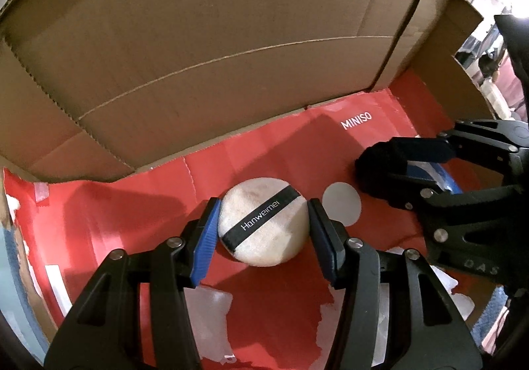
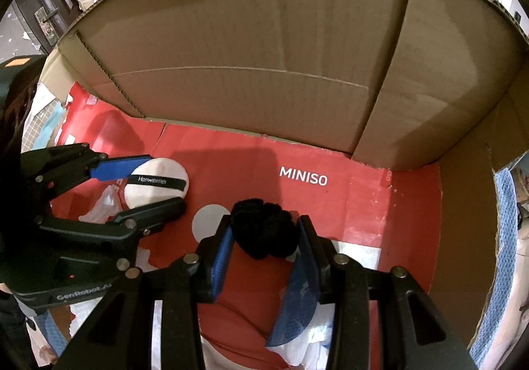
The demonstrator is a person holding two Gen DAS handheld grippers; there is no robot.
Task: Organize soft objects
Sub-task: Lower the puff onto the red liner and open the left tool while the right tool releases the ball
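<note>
A round beige powder puff [image 1: 263,224] with a black "Hanweimei" band lies on the red floor of a cardboard box. My left gripper [image 1: 263,216] is shut on the powder puff, one finger on each side; this grip also shows in the right wrist view [image 2: 155,183]. My right gripper [image 2: 264,231] is shut on a black fuzzy scrunchie [image 2: 263,227], which rests low on the red floor. In the left wrist view the right gripper [image 1: 383,166] holds the scrunchie [image 1: 380,158] to the right of the puff.
The brown cardboard box wall [image 2: 264,39] rises close behind both grippers, with a side wall [image 2: 463,237] on the right. The red "MINISO" sheet [image 2: 330,204] lines the floor, with a white round spot [image 2: 208,221] and torn white patches [image 1: 208,320].
</note>
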